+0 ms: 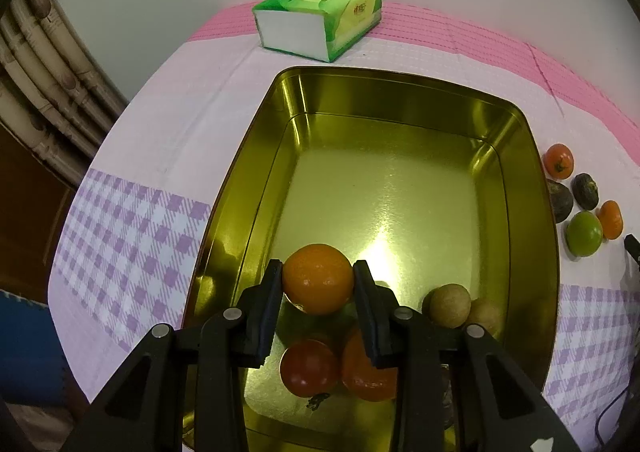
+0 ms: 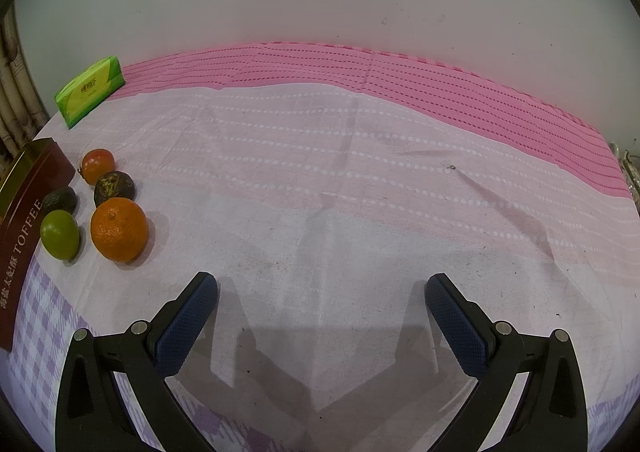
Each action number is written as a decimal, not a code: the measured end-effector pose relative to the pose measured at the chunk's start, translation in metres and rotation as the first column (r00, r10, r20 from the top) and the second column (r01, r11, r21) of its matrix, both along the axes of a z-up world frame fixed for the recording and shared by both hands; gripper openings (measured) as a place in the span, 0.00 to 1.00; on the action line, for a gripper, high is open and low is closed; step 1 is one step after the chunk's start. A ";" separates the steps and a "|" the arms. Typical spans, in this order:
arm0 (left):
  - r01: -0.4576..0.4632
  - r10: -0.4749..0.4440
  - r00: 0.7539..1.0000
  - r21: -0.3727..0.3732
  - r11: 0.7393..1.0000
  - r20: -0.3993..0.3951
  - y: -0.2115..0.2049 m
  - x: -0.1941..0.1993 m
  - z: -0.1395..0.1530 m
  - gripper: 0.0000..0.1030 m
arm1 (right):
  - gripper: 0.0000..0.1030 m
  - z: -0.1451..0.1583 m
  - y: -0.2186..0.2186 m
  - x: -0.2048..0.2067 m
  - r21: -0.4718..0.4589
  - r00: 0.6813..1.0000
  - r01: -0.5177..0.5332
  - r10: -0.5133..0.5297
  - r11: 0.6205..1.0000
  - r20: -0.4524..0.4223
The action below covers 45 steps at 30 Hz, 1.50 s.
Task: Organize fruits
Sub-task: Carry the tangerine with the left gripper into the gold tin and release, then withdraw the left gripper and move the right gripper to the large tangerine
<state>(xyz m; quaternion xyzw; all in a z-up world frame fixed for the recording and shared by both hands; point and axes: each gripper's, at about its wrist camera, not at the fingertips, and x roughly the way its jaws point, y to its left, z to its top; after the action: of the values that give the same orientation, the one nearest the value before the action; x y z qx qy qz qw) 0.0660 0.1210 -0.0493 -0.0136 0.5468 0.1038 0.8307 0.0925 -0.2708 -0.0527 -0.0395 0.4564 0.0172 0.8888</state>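
Note:
My left gripper [image 1: 318, 272] is shut on an orange [image 1: 318, 278] and holds it over the near end of a gold tin [image 1: 400, 92]. In the tin lie a red tomato [image 1: 308, 368], another orange [image 1: 366, 376] and a brownish fruit [image 1: 450, 306]. My right gripper [image 2: 320, 292] is open and empty above the cloth. Left of it, beside the tin's red wall [image 2: 24, 220], lie an orange [image 2: 119, 230], a green lime [image 2: 60, 235], two dark fruits [image 2: 115, 187] and a red tomato [image 2: 98, 165]. These also show right of the tin in the left wrist view [image 1: 584, 234].
A green tissue pack [image 1: 320, 18] lies behind the tin near the wall; it also shows in the right wrist view [image 2: 90, 90]. The table has a pink and lilac checked cloth [image 2: 360, 172]. A pale wall stands behind. A cable [image 1: 608, 412] runs at the right edge.

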 end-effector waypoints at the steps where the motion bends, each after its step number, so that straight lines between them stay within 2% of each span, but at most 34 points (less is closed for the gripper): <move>1: -0.001 0.001 1.000 -0.002 1.000 0.000 0.000 0.000 0.000 0.31 | 1.00 0.000 0.000 0.000 0.000 1.000 0.001 -0.001 1.000 0.000; 16: -0.002 0.003 1.000 -0.036 0.999 0.004 0.003 -0.002 0.002 0.34 | 1.00 0.001 0.000 0.000 0.001 1.000 0.001 -0.001 1.000 -0.001; 19: -0.010 0.011 1.000 -0.034 0.999 0.029 0.004 -0.005 0.010 0.42 | 1.00 0.001 0.000 0.000 -0.001 1.000 0.002 -0.002 1.000 -0.002; 21: -0.014 0.016 0.998 -0.034 0.999 0.058 0.005 -0.008 0.017 0.54 | 1.00 0.000 0.000 0.001 -0.002 1.000 0.005 -0.005 1.000 -0.006; 26: -0.024 0.032 0.990 -0.057 0.998 0.140 0.011 -0.017 0.038 0.63 | 1.00 0.001 0.001 0.005 -0.003 1.000 0.008 -0.009 1.000 -0.023; 35: -0.066 0.073 0.976 -0.040 0.997 0.203 0.019 -0.040 0.056 0.75 | 1.00 0.000 0.011 -0.002 -0.003 0.999 -0.019 0.019 1.000 -0.047; 42: -0.092 0.098 0.970 -0.038 0.995 0.223 0.025 -0.060 0.061 0.78 | 0.99 0.000 0.023 -0.012 -0.012 0.999 -0.022 0.021 1.000 -0.039; 45: -0.108 0.116 0.967 -0.051 0.993 0.225 0.030 -0.069 0.062 0.80 | 0.92 0.003 0.035 -0.016 -0.028 0.998 -0.051 0.050 0.998 -0.032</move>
<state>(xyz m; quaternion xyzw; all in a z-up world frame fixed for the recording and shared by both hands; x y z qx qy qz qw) -0.0030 0.1510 0.0131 -0.0722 0.4482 0.1378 0.8803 0.0767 -0.2354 -0.0500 -0.0636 0.4691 0.0336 0.8802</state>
